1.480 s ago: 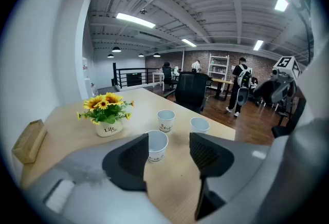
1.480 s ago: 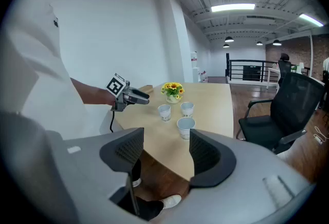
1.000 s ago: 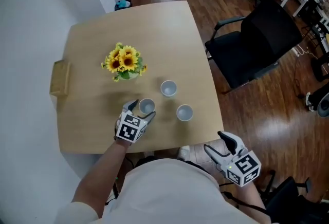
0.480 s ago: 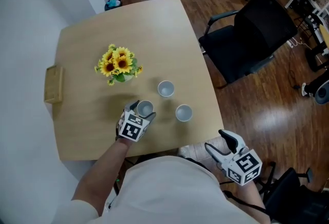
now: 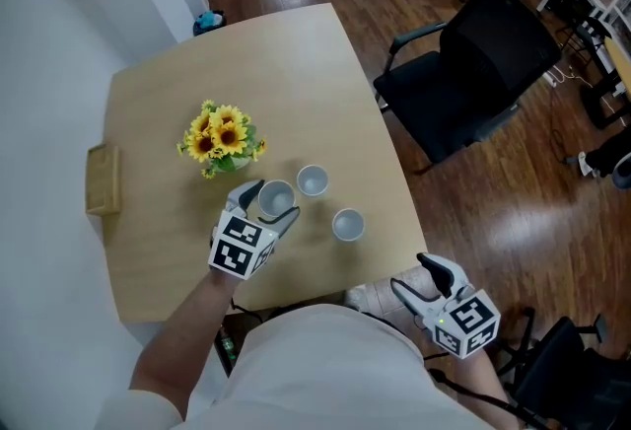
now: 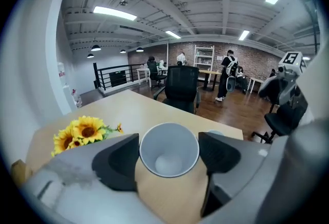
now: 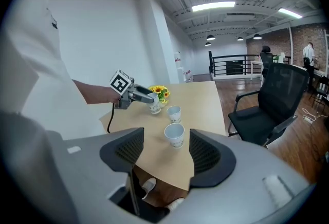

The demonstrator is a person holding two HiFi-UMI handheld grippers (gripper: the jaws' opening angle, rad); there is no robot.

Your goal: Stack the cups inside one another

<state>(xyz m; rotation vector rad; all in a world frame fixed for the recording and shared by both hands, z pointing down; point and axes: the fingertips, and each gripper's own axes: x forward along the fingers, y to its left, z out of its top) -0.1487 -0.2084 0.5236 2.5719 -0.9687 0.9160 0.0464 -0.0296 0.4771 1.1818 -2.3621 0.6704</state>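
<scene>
Pinching the held cup (image 6: 169,141) in the left claw (image 5: 273,202), one pad on either side just under the rim, after drawing the jaws in a little tighter on it just now. Carrying it mouth-up, apparently lifted clear of the tabletop (image 5: 296,73), near the middle and just beside the sunflowers (image 5: 222,134).

Looks like thin paper or plastic: very light, smooth-walled, easy to crush. Best taken high on the wall, close to the stiffer rim, and only firmly enough to stop a slip. Avoid squeezing lower down, for fear of buckling.

Needs keeping upright and centred for lowering into the middle cup (image 5: 313,180), just beside it toward the right edge. Leaves the near cup (image 5: 347,224) farther off toward the near right corner, apart from both.

Holds the right claw (image 7: 165,148) gaping and empty, out past the near edge, touching nothing.
</scene>
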